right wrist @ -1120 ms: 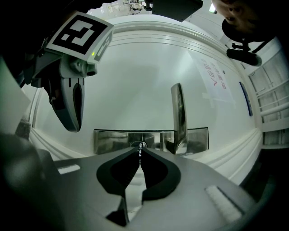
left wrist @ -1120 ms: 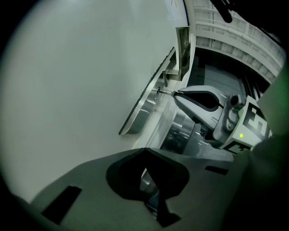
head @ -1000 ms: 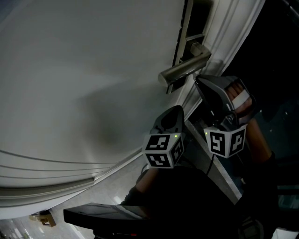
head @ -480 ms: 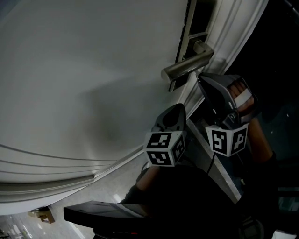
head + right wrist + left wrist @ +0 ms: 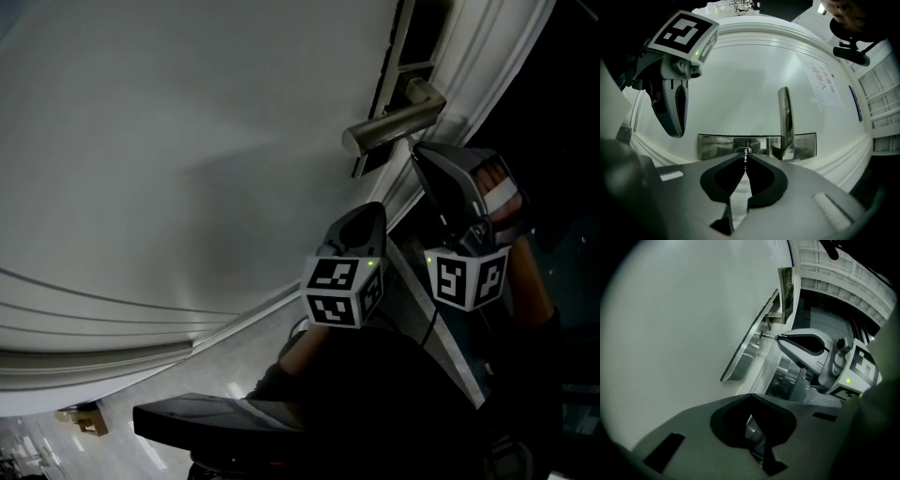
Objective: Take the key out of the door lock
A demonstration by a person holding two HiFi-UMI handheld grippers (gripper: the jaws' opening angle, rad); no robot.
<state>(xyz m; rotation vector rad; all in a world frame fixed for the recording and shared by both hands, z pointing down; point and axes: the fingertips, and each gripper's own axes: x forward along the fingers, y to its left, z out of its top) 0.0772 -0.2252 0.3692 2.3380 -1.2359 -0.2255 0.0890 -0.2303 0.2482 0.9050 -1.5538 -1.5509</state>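
the right gripper point(image 5: 745, 158) pinched the key point(image 5: 768, 336) seated in the lock plate point(image 5: 712, 144); a straight pull-out seemed next. the left gripper point(image 5: 750, 423) was closed, empty.

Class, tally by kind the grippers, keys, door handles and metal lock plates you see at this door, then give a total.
2 grippers: left gripper, right gripper
1 key
1 door handle
1 lock plate
Total: 5

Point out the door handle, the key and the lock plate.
door handle point(image 5: 785, 117): right gripper view, middle of the lever.
key point(image 5: 745, 158): right gripper view, part showing outside the lock.
lock plate point(image 5: 712, 146): right gripper view, its bare left part.
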